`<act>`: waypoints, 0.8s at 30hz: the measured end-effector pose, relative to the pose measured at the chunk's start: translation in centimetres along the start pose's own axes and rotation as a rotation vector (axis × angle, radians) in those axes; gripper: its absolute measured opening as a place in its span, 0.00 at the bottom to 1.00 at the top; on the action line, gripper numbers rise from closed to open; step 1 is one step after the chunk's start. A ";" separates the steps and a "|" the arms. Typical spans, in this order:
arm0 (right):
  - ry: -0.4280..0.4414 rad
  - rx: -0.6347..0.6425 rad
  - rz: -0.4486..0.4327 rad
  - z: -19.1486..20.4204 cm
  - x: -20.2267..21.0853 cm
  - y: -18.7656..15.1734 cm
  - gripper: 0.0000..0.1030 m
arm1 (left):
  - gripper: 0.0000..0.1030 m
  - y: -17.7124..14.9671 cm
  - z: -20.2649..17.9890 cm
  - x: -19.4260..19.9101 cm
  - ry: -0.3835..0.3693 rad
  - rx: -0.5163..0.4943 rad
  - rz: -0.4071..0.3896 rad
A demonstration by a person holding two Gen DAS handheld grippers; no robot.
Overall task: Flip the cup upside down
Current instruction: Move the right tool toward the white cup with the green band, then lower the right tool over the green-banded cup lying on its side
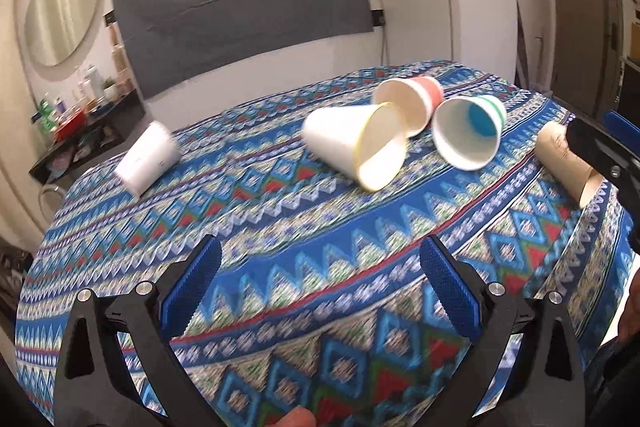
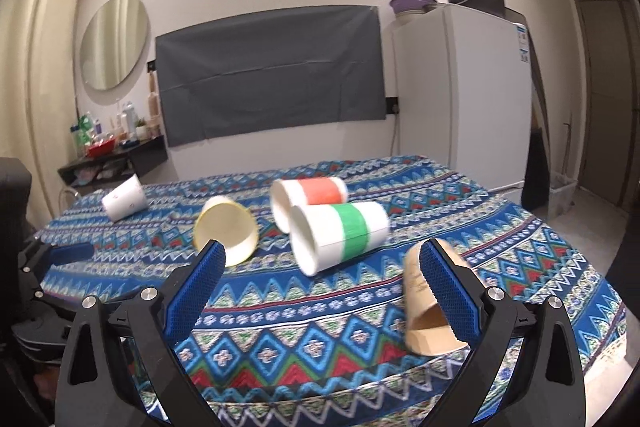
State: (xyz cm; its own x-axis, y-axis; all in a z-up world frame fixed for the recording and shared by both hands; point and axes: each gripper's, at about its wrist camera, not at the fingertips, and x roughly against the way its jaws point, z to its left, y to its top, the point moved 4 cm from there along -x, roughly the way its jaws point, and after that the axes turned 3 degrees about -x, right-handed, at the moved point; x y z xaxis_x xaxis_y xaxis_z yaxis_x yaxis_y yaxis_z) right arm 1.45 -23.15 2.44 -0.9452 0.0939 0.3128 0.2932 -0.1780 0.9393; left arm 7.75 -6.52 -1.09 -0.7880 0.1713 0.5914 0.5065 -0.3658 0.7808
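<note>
Several paper cups lie on their sides on a patterned blue tablecloth (image 1: 280, 227). A yellow-rimmed cup (image 1: 356, 151) (image 2: 228, 229), a red-banded cup (image 1: 412, 99) (image 2: 308, 199) and a green-banded cup (image 1: 468, 131) (image 2: 340, 233) lie together mid-table. A white cup (image 1: 146, 159) (image 2: 124, 203) lies at the far left. A brown cup (image 1: 564, 163) (image 2: 428, 303) lies at the right, just behind my right gripper's right finger. My left gripper (image 1: 320, 259) is open and empty, short of the cups. My right gripper (image 2: 320, 263) is open and empty.
A white fridge (image 2: 460, 99) stands behind the table at the right, with pots on top. A grey cloth (image 2: 268, 75) hangs on the wall. A cluttered shelf (image 2: 112, 155) and round mirror are at the left. The table edge runs close in front.
</note>
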 end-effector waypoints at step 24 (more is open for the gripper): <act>-0.202 -0.244 -0.001 -15.4 -0.7 -0.3 0.91 | 0.94 8.2 -11.0 -8.5 -0.250 -0.066 0.116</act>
State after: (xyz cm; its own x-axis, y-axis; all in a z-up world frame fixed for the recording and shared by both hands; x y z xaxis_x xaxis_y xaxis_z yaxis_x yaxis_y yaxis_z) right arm -0.23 -38.23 -0.26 -0.8907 0.2825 0.3561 0.2258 -0.4050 0.8860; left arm 14.74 -21.08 -1.94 -0.6109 0.3421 0.7139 0.5581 -0.4535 0.6949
